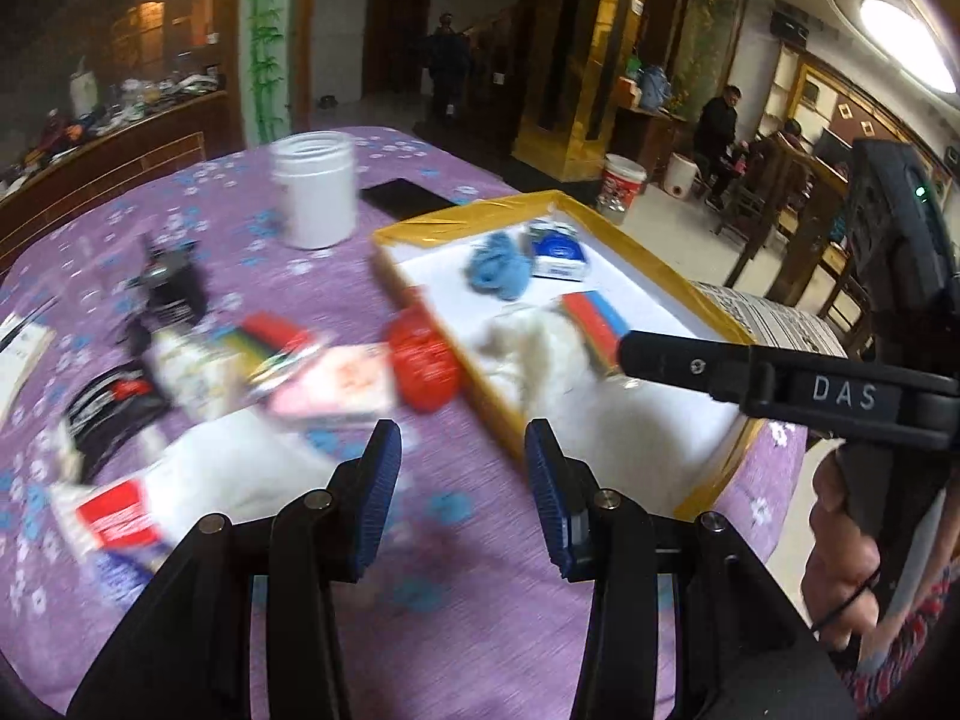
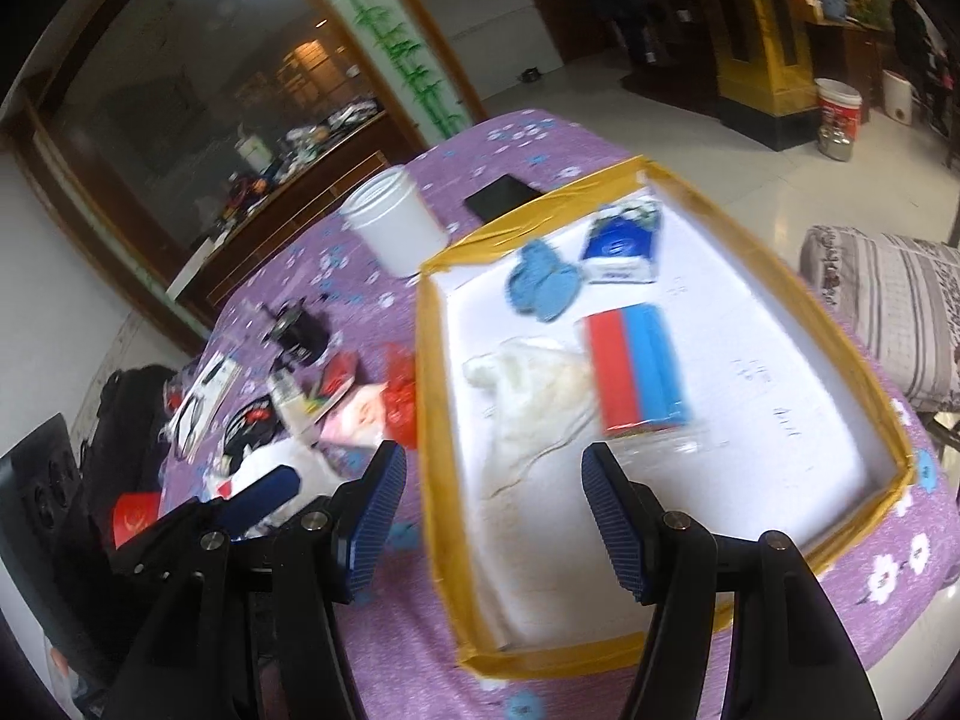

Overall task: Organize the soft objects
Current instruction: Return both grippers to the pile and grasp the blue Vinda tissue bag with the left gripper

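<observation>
A yellow-rimmed white tray (image 2: 429, 360) lies on the purple tablecloth. In it are a blue cloth (image 2: 543, 282), a blue-and-white pack (image 2: 621, 246), a red-and-blue pack (image 2: 636, 372) and a crumpled white cloth (image 2: 534, 396). My right gripper (image 2: 495, 516) hovers open and empty over the tray's near left rim. My left gripper (image 1: 462, 498) is open and empty above the tablecloth, left of the tray (image 1: 480, 384). Beyond it lie a red soft bag (image 1: 420, 360), a pink pack (image 1: 336, 384) and a white bag with a red label (image 1: 180, 480).
A white jar (image 1: 315, 189) and a black phone (image 1: 408, 198) stand behind the tray. Dark gear and small packs (image 1: 174, 294) crowd the table's left side. One right-gripper finger (image 1: 660, 354) reaches over the tray. A quilted seat (image 2: 888, 300) is at the right.
</observation>
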### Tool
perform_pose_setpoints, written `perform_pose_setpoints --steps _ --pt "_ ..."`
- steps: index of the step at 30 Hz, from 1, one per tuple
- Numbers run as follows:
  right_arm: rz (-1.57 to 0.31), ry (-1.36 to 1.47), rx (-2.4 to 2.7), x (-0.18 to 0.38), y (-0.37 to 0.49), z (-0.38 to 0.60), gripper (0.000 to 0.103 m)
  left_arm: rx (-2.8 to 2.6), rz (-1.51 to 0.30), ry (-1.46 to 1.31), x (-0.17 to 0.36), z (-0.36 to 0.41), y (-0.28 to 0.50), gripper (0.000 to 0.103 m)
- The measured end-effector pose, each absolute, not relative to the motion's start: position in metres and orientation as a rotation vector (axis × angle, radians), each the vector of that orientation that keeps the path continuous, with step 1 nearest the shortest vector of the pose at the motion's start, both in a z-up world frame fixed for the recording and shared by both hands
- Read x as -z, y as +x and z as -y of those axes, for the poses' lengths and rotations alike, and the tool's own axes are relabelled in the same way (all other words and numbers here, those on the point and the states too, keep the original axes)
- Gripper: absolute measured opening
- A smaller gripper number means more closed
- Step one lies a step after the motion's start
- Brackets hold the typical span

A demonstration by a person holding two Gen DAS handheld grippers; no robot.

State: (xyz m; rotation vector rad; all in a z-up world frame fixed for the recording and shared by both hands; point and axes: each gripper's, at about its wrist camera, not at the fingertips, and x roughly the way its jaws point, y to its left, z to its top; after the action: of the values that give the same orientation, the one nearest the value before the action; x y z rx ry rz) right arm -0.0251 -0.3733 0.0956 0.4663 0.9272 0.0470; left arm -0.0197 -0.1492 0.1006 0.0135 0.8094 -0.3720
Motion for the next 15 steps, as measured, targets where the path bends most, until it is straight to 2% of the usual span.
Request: perform_pose_setpoints --steps 6,8,9,15 --pt "-0.949 0.393 -0.137 -0.094 -0.023 0.335 0.064 0.246 -0.799 -0.037 -0.098 0.07 -0.033 0.041" --pt "-0.961 0.367 -0.17 -0.09 -0.023 0.32 0.064 0.189 -0.802 -0.059 -0.093 0.041 -0.034 0.05" --pt "-0.966 0.358 -0.183 -0.088 -0.023 0.315 0.064 0.156 -0.801 -0.072 -0.09 0.026 -0.034 0.052" --pt "-1.006 0.319 -0.244 -0.075 -0.021 0.286 0.064 0.083 -0.886 -0.235 -0.055 -0.041 -0.016 0.053"
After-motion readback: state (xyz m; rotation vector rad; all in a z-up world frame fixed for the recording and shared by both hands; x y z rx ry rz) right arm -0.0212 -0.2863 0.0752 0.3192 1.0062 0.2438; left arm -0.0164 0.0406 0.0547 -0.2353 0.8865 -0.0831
